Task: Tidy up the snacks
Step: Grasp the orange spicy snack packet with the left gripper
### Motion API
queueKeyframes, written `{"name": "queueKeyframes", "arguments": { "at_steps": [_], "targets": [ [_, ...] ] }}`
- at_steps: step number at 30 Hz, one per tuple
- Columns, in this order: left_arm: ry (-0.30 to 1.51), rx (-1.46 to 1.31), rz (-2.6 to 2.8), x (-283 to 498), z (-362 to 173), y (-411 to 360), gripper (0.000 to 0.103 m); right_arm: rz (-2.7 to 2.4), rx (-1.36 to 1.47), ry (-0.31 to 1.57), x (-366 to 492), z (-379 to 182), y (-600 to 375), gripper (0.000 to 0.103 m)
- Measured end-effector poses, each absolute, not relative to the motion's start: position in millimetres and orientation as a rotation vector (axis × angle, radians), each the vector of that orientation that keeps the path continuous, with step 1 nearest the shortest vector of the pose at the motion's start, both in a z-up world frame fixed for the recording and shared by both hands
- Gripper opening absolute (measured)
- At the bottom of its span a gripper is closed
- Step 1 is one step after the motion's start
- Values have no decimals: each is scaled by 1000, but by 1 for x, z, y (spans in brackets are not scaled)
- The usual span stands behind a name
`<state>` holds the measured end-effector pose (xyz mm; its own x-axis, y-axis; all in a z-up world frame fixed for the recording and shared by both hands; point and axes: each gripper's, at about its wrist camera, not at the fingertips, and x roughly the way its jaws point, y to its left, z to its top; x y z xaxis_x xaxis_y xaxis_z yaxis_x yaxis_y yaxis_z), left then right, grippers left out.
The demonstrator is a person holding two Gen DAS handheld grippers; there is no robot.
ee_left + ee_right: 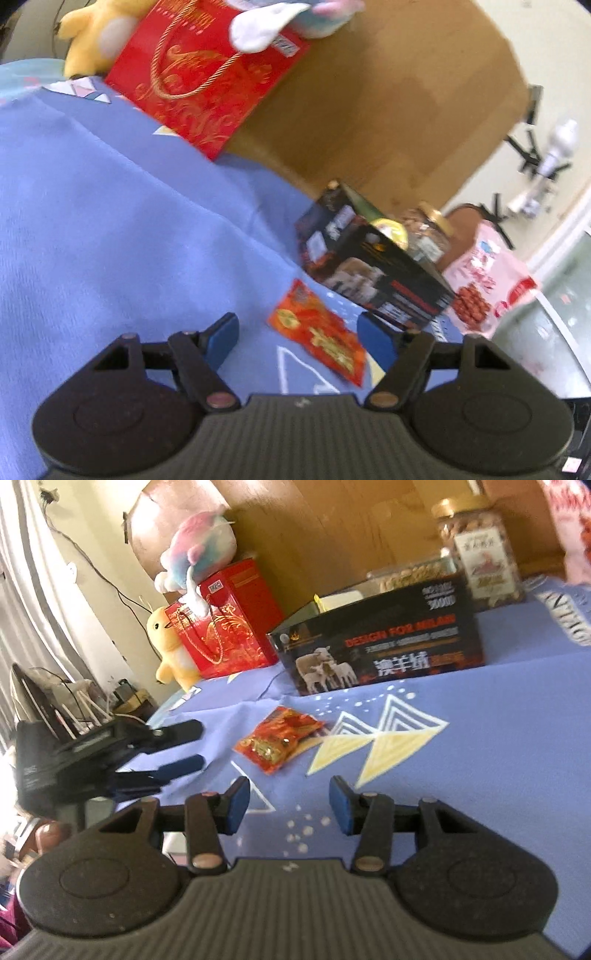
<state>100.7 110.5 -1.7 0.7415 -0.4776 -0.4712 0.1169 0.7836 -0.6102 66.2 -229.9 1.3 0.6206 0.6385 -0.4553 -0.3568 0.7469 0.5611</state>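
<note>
1. Your blue bedsheet (pixel 461 775), printed with white and yellow triangles, fills most of both views.
2. A wooden headboard (pixel 369 110) takes the upper right of the left wrist view.
3. The black box (pixel 380 642) with sheep pictures sits in the upper middle of the right wrist view, a nut jar (pixel 480 554) just behind it.
4. The red gift bag (pixel 207 81) stands in the upper left of the left wrist view, with plush toys against it.
5. The pink snack bag (pixel 487 277) shows at the right edge there, beside the box.
6. Your left gripper (pixel 299 343) is spread wide and empty; your right gripper (pixel 288 805) is likewise released.
7. The red snack packet (pixel 317 332) lies flat on the sheet, centre frame, just ahead of both tools and touched by neither.
</note>
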Motion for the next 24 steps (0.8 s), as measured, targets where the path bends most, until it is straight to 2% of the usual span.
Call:
{"name": "queueKeyframes", "arguments": {
  "at_steps": [3,5,7,10,15,21,24],
  "targets": [
    [693,-554,-340,121,3,104,61,631,564,756,93,-8,-226,43],
    [755,-554,-338,137,-5,98,45,637,626,808,114,-16,-220,35],
    [751,-551,-362,143,-10,90,36,650,689,844,134,-26,-211,14],
    [759,-524,-357,138,-9,83,32,640,727,839,137,-27,-212,11],
    [786,-508,-443,116,-8,64,33,651,707,822,107,-28,-241,11],
    [832,-481,-629,98,-4,24,48,608,760,788,69,-39,-292,10],
    [849,-469,-688,94,-4,8,60,591,826,766,56,-45,-310,10]
  ]
}}
